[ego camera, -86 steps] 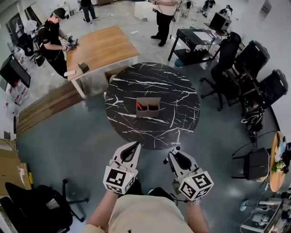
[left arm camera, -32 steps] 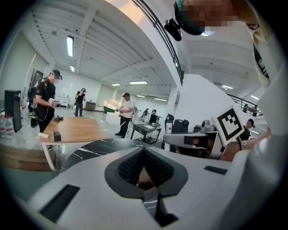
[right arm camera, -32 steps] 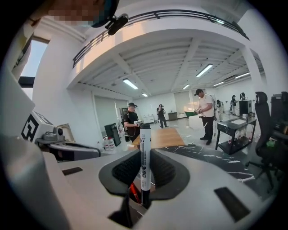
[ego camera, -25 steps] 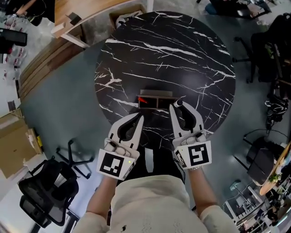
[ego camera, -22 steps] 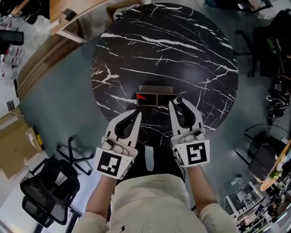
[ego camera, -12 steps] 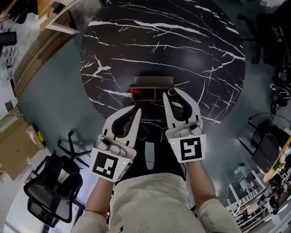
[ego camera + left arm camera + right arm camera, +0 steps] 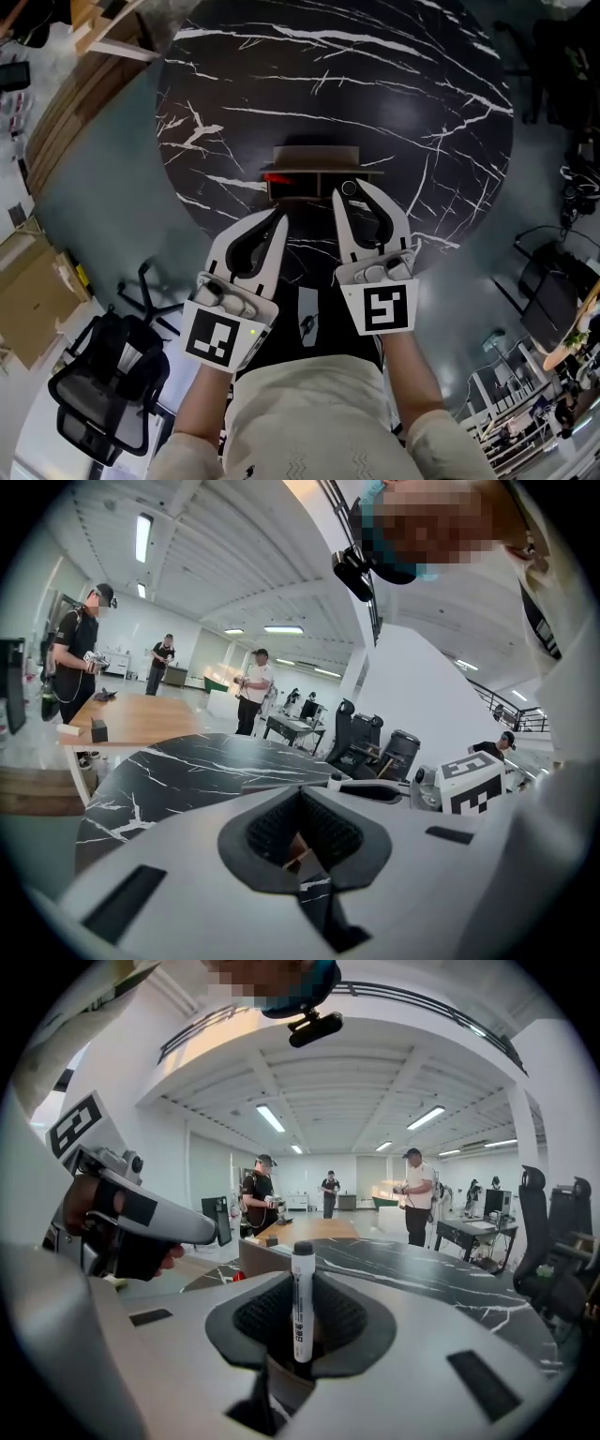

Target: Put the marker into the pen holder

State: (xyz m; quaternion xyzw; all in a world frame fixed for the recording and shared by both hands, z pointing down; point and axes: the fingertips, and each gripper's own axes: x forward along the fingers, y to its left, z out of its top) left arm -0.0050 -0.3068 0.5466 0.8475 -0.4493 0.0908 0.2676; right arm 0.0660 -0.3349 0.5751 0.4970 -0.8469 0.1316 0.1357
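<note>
We hold the marker (image 7: 302, 1299) upright in the right tongs (image 7: 346, 201), just beside the pen holder (image 7: 315, 154).
Light, stiff and slick, we judge, so a mid-barrel hold suits. Left tongs (image 7: 278, 218) are closed, empty.

A pen holder (image 7: 314, 155) stands on the round table (image 7: 422, 112), toward 6 o'clock from the table's centre. The marker (image 7: 349, 187), upright between the jaws of the right gripper (image 7: 350, 193), is at the holder's 5 o'clock corner. The left gripper (image 7: 279, 217) lies near the holder's 7 o'clock, apart from it. An office chair (image 7: 94, 394) stands off the table at 8 o'clock.
</note>
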